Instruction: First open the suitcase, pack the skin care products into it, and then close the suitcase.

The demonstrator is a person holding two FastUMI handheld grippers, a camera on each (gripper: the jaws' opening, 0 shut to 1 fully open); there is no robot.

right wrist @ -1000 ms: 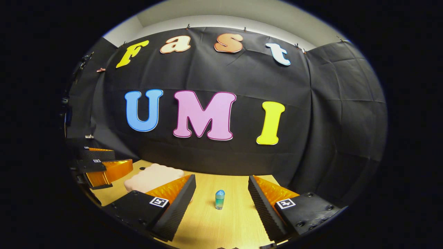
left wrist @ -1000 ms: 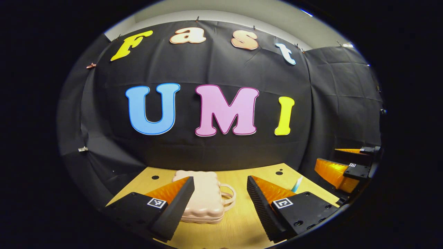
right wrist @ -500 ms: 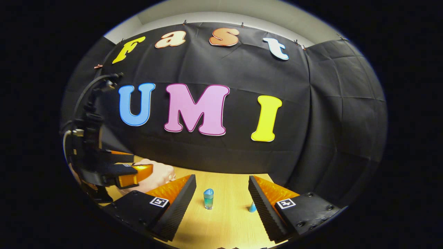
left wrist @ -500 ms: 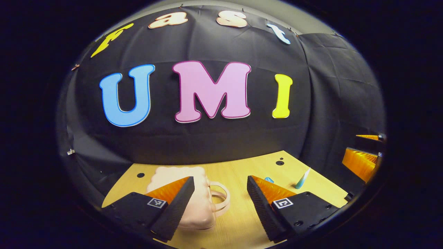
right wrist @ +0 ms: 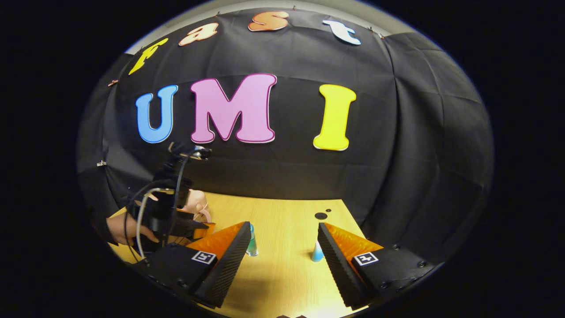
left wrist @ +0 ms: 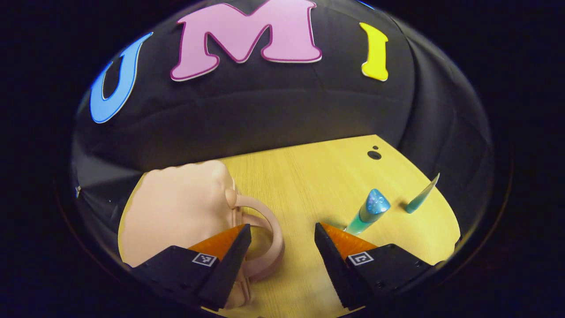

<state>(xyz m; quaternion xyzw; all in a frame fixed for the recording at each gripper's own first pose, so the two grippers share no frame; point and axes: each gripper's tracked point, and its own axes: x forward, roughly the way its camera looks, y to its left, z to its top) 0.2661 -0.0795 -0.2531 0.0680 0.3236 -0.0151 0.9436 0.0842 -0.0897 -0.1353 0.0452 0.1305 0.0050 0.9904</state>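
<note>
Closed pink suitcase [left wrist: 176, 207] at counter [left wrist: 309, 176] left, contents hidden; left claw [left wrist: 282, 238] wide open, empty, over its handle [left wrist: 265, 234]; blue-green bottle [left wrist: 368, 212], then tube [left wrist: 421, 196], upright rightward; right claw [right wrist: 282, 243] wide open, empty.

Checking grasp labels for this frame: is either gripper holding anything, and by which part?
Nothing is held. The left gripper is open above the suitcase handle, and the right gripper is open over the table.

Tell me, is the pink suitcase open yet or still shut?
Shut, as far as shows: the suitcase lies flat on the table, lid down, nothing inside showing. The left gripper, open, is at its handle.
</note>
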